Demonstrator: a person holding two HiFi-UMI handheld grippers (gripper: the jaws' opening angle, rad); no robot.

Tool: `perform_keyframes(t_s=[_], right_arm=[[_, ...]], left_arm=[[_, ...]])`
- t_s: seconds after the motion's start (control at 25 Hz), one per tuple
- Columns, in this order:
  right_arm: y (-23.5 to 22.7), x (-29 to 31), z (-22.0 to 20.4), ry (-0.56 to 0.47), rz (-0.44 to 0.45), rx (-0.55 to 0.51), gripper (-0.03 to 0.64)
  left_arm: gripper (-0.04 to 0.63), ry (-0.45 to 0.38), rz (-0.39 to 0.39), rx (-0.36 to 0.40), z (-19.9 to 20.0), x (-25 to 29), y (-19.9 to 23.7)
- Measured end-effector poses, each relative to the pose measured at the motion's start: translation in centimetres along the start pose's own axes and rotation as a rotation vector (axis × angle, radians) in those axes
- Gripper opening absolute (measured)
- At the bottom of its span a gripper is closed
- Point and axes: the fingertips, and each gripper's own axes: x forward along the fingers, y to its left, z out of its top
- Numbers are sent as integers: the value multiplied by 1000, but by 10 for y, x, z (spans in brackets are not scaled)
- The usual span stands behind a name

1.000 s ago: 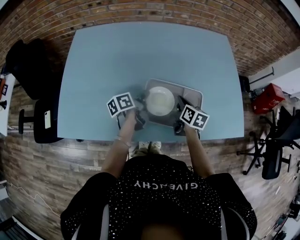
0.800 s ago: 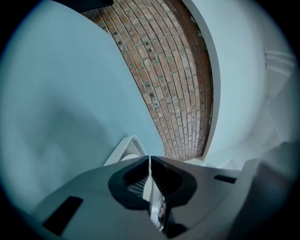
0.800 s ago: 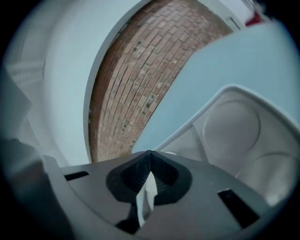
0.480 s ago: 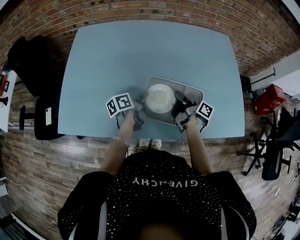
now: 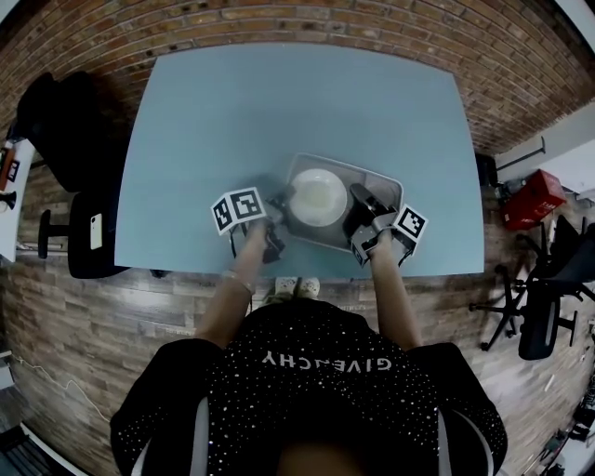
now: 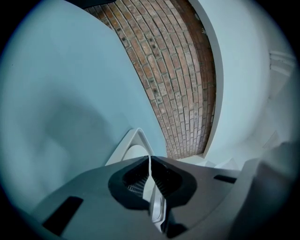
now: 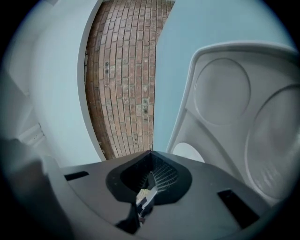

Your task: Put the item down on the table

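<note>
A grey compartment tray lies near the front edge of the light blue table, with a white bowl in its left half. My left gripper is shut on the tray's left rim; in the left gripper view the thin pale rim runs between the closed jaws of that gripper. My right gripper is at the tray's right side. In the right gripper view that gripper is shut on a thin edge, and the tray with round hollows spreads to the right.
The table's front edge runs just below the tray. A black chair with a phone on it stands at the left. A red box and an office chair are on the right. A brick-patterned floor lies beyond the table.
My right gripper has swung to the right and turned, its marker cube now further right. The tray, the bowl and my left gripper have barely shifted.
</note>
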Motion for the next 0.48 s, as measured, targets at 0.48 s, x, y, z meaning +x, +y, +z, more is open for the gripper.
perform_keyframes(t_s=[0.48], right_arm=[[-14, -11, -1, -13, -41, -20, 12]], left_arm=[[20, 1, -27, -64, -1, -4, 5]])
